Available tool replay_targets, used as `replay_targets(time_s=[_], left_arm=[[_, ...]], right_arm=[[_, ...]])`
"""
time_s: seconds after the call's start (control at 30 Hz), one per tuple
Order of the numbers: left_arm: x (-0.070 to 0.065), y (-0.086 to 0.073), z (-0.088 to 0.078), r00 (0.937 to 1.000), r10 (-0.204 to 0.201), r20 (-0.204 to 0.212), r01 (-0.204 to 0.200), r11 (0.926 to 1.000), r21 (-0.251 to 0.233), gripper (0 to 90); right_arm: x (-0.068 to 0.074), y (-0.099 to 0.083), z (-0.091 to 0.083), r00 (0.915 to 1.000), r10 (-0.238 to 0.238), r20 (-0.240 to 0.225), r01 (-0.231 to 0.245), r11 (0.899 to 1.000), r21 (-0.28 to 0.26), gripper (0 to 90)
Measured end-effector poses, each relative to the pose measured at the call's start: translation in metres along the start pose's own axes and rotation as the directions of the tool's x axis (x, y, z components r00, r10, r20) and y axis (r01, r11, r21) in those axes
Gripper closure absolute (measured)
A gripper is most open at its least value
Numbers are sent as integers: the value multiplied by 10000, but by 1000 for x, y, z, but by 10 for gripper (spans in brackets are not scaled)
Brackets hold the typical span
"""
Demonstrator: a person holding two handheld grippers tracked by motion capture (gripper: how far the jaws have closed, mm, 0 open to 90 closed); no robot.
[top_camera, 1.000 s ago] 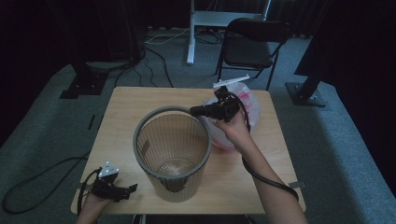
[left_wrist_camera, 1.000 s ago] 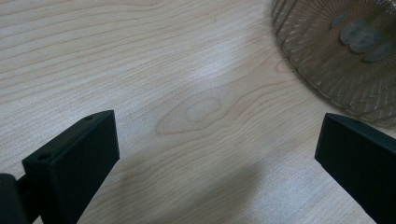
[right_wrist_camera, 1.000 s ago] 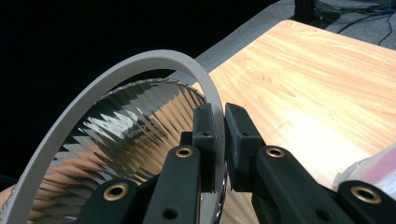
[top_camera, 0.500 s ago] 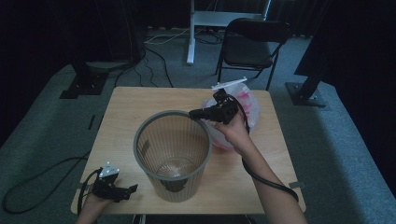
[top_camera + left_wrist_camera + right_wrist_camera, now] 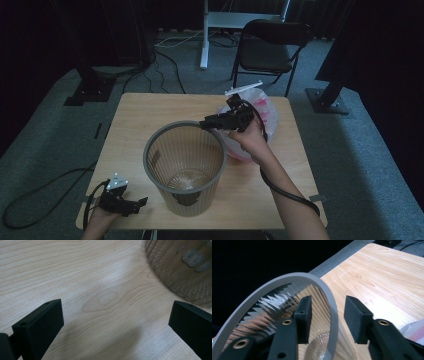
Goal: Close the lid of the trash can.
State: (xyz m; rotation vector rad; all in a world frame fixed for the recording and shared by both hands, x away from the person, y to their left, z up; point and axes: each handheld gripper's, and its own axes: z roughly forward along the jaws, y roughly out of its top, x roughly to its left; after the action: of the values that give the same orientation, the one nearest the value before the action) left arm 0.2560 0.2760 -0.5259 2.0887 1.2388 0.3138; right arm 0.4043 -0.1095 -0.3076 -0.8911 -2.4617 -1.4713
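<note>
Standing upright near the middle of the table (image 5: 150, 115), the waste basket (image 5: 184, 167) has its grey rim (image 5: 332, 305) running between the right gripper's (image 5: 327, 317) fingers (image 5: 358, 320), one inside the wall and one outside. Those fingers have just been opening and now stand about half apart, astride the rim without pressing it. A pink plastic bag (image 5: 267, 112) lies behind that hand. The left gripper (image 5: 122, 202) rests wide open at the near left corner, holding nothing, well apart from the rim.
</note>
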Motion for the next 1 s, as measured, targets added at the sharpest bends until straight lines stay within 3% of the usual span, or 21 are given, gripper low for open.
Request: replay_targets(time_s=[0.17,0.27,0.4,0.57,0.73,0.87,1.0], left_arm=[[0,-2,-1,10000,-20,1,20,10000,16,0],[0,-4,-3,10000,-61,11,61,10000,-8,0],[0,-5,-4,10000,-60,-9,60,10000,0,0],[-1,-5,-3,10000,-29,-7,29,10000,43,0],[0,-5,-3,10000,-56,21,56,10000,75,0],[0,-5,-4,9998,-169,70,169,9999,7,0],[0,-5,-3,9999,-107,57,107,9999,47,0]], right_arm=[[10,5,5,9980,-434,470,433,9991,31,334],[15,6,12,9960,-855,269,847,9959,306,118],[18,4,15,9918,-850,952,878,9958,-252,111],[21,0,8,9781,-861,1895,1049,9902,-918,112],[27,-6,-1,9556,-1034,2758,1369,9850,-1052,113],[28,-10,-4,9483,-1019,3004,1361,9861,-951,113],[27,-15,-8,9483,-900,3042,1254,9872,-988,118]])
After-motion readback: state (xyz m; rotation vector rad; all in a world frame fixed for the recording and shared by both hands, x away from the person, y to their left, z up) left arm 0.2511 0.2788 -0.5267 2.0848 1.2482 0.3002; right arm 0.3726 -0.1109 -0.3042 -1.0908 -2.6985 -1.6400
